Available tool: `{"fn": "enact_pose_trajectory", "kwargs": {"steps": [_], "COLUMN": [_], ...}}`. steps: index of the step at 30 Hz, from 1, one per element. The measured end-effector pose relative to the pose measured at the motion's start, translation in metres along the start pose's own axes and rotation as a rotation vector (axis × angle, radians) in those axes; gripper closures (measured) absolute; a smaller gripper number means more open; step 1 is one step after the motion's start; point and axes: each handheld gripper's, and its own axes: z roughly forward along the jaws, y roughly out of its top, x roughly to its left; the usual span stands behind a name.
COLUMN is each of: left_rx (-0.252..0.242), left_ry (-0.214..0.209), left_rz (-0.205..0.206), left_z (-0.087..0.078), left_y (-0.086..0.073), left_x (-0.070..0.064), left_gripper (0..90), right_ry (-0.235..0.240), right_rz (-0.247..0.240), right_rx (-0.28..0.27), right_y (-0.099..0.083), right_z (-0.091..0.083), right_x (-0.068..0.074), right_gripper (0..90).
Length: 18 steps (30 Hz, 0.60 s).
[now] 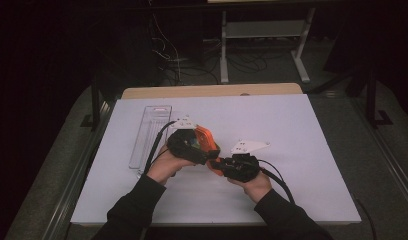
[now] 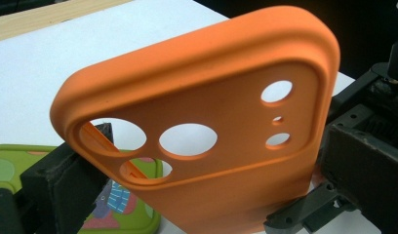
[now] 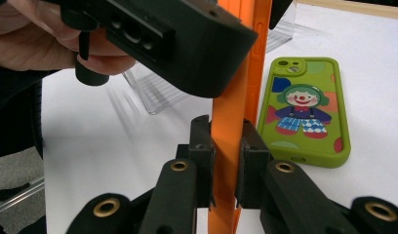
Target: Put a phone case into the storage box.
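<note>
Packaging comes first at the left: a clear plastic tray [image 1: 148, 134] lies flat on the white table [image 1: 292, 130], well to the left of the orange phone case [image 1: 207, 141], probably the shell one of the cases came out of. Just right of it, the left gripper [image 1: 192, 145] holds the orange phone case up off the table, tilted on edge. In the left gripper view one black jaw sits behind the case's lower camera cutout, so the jaws look pinched on the case wall there, though the second jaw is cut off by the frame edge and I judge the grip rather than see it whole. Held raised like this, the case appears to be passing between hands or being turned for fitting.

Beneath and beside the orange phone case lies a green phone case [image 3: 304, 112] printed with a clown, flat on the table, back upward, touched by neither gripper. In the high view it is almost wholly hidden under the left hand.

Rightmost, the right gripper [image 3: 226, 161] has its two jaws pressed onto the orange case's thin side edge, one pad on each face, steadying its lower end. Whether a phone sits inside either case cannot be made out.
</note>
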Motion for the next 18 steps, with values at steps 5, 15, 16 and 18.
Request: {"fn": "enact_pose_trajectory", "kwargs": {"steps": [5,15,16,18], "left_rx": [-0.001,-0.033,-0.036,-0.039], "left_ry": [0.008,0.004,0.005,0.006], "left_rz": [-0.002,-0.057,-0.059,-0.059], "left_z": [0.0011,-0.0013,-0.001,-0.0006], "left_y": [-0.0008,-0.0024,-0.0026,-0.003], "left_x": [-0.0002,0.0028,0.0031,0.0031], "left_gripper": [0.0,8.1,8.4,9.2], "right_ry": [-0.007,-0.02,-0.021,-0.025], "right_rz": [-0.014,-0.021,-0.022,-0.021], "right_rx": [0.008,0.016,0.018,0.023], "right_y": [-0.0006,-0.0014,-0.0015,-0.0019], "right_z": [0.0013,0.0031,0.0033,0.0039], "right_x": [0.0007,0.0019,0.0018,0.0025], "right_gripper": [78.9,78.9,78.9,78.9]}}
